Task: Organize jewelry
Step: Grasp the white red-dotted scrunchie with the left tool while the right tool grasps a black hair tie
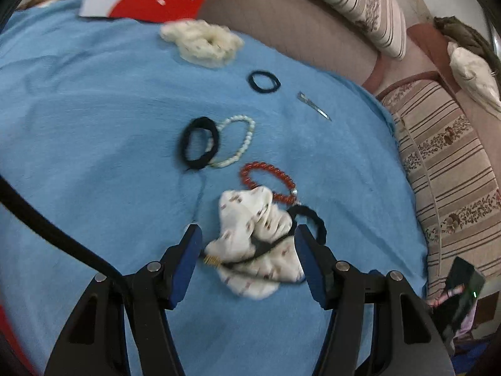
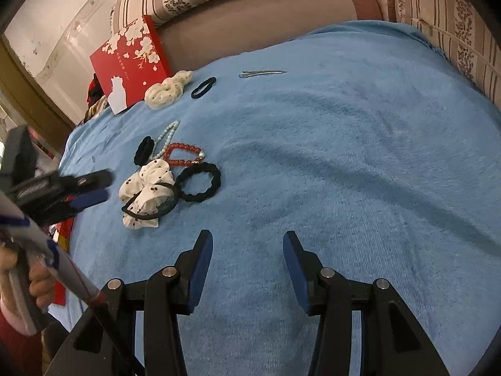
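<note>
Both the left tool (image 1: 247, 235) and right tool (image 2: 247, 239) gape; the hair clip (image 2: 262, 73) lies crosswise, tip pointing right.

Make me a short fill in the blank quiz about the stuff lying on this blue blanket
1. The bead bracelet beside the white spotted scrunchie is ____.
2. The pearl bracelet overlaps a ____ hair tie.
3. The left tongs are ____, straddling the scrunchie.

Missing words: red; black; open
</note>
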Demonstrator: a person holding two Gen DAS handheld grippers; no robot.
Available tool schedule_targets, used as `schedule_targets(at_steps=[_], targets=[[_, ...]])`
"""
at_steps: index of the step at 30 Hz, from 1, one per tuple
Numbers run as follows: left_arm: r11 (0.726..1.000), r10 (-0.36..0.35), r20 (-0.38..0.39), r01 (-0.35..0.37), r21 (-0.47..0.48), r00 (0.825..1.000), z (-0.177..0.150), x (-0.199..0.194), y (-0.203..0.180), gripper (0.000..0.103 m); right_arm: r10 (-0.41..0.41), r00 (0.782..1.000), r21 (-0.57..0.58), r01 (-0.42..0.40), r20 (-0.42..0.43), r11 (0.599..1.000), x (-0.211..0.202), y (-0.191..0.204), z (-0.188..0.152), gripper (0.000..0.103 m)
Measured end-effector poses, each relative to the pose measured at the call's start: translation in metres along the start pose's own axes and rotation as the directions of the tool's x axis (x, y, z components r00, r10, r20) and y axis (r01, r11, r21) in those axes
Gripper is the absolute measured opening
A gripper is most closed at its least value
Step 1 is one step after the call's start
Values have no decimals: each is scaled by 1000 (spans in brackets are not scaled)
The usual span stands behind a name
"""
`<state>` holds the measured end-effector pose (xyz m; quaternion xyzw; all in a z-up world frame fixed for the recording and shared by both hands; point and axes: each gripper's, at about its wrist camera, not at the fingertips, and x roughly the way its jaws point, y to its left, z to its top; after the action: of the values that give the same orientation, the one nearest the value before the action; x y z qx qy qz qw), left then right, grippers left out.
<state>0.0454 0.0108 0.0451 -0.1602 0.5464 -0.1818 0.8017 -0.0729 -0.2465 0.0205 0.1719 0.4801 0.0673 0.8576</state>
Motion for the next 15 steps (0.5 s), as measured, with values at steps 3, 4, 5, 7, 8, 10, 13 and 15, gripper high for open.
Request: schedule_targets(at_steps=[3, 4, 5, 7, 8, 10, 13, 15], targets=[[999, 19, -61, -18, 29, 998, 6, 26, -6, 46, 2, 1000, -6, -2, -1, 1000, 5, 1, 3, 51], [999, 26, -79, -23, 38, 997, 6, 31, -8, 16, 3, 1000, -10, -3, -1, 1000, 7, 2, 5, 51], [999, 31, -99, -27, 44, 995, 5, 35, -8, 7, 5, 1000, -15, -5, 0, 1000, 8, 4, 7, 51], [999, 26, -77, -24, 27, 997, 3, 29, -7, 8, 9, 1000, -24, -9, 5, 1000, 10, 7, 11, 51], [1000, 6, -52, -6, 15, 999, 2, 20, -7, 8, 11, 1000, -31, -10, 8, 999, 11, 9, 13, 51], [999, -34, -3, 34, -4, 999, 0, -4, -5, 8, 10, 1000, -47, -10, 9, 999, 15, 14, 17, 51], [999, -52, 77, 53, -1, 996, -5, -44, -2, 8, 11, 1000, -77, -10, 3, 997, 23, 22, 23, 51], [999, -39, 120, 40, -4, 992, -11, -67, 3, 8, 0, 1000, -100, 0, -5, 995, 32, 27, 26, 51]])
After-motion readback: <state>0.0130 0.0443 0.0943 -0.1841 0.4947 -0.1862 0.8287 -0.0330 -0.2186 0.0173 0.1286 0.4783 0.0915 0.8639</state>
